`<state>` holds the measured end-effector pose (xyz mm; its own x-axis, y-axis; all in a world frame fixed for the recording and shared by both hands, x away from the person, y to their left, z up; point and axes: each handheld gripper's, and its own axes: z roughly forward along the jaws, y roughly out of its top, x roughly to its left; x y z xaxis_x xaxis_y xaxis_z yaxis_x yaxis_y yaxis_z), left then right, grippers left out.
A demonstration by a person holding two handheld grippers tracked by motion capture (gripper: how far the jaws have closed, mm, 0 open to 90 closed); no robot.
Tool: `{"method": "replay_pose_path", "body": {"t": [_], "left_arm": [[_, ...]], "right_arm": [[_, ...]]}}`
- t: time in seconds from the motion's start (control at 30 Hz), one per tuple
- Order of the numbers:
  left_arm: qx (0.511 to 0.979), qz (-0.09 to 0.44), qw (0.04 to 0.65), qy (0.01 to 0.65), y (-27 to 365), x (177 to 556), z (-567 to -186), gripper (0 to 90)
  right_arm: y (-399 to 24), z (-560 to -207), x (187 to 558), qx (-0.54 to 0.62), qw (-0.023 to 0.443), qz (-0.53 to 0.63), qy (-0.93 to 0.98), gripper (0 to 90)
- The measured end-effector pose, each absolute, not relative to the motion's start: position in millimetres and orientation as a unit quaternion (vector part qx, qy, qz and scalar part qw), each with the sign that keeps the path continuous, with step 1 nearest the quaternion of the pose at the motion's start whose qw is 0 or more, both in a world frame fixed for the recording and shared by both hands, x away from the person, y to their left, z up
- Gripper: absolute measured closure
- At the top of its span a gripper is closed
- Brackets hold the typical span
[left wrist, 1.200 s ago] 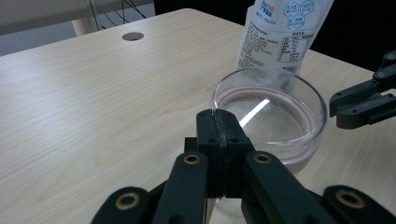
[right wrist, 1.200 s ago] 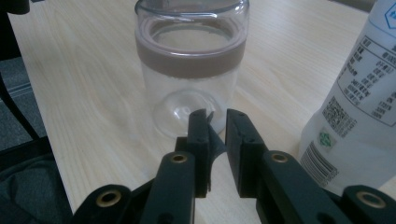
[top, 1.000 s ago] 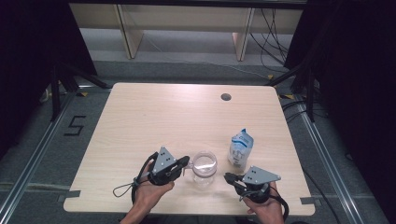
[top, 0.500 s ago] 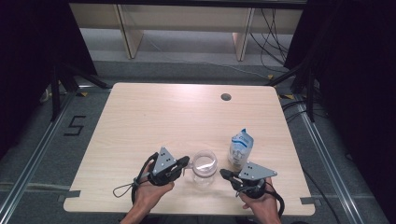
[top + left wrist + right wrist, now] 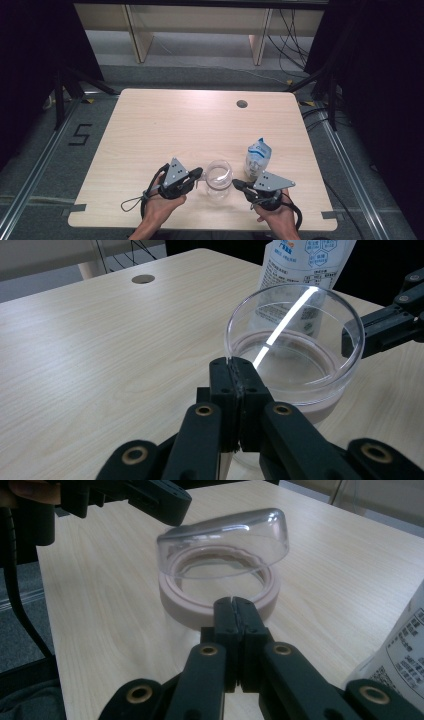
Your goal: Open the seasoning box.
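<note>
High view: clear cup (image 5: 218, 176) on bench (image 5: 165, 130), between left gripper (image 5: 196, 175) and right gripper (image 5: 239, 185); pouch (image 5: 258, 157) just beside.
Left gripper view: jaws together, touching cup rim (image 5: 235, 360), probably steadying it.
Right gripper view: jaws together, empty, near the pink base (image 5: 175, 602).

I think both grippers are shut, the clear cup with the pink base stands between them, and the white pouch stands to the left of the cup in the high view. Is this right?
Not quite: the white pouch stands to the right of the clear cup, behind the right gripper, as the high view shows. The rest holds: both grippers are shut, and the cup stands between the right gripper and the left gripper.
</note>
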<state>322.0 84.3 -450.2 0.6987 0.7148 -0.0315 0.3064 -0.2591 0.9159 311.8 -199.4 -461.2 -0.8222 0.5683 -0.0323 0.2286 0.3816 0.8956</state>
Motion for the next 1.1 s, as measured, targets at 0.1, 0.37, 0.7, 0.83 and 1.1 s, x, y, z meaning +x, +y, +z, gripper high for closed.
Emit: {"method": "replay_pose_path", "body": {"t": [0.1,0.37,0.7,0.83,1.1], "left_arm": [[0.768,0.199,0.511,0.332,84.5,322.4,-450.2,87.9],[0.761,0.188,0.519,0.341,88.1,323.6,-451.2,78.9],[0.78,0.193,0.494,0.332,100.1,309.7,-455.3,42.2],[0.798,0.206,0.47,0.316,103.4,303.9,-465.2,35.9],[0.797,0.2,0.452,0.348,110.8,301.3,-480.9,29.8]], "right_arm": [[-195.9,-457.9,311.6,0.241,0.169,0.503,0.812,90.0],[-190.8,-454.2,313.6,0.237,0.176,0.505,0.811,90.0],[-180.9,-443.0,313.2,0.227,0.179,0.518,0.805,90.0],[-177.9,-438.0,313.2,0.216,0.177,0.519,0.808,90.0],[-165.5,-432.0,312.3,0.206,0.183,0.524,0.806,90.0]]}}
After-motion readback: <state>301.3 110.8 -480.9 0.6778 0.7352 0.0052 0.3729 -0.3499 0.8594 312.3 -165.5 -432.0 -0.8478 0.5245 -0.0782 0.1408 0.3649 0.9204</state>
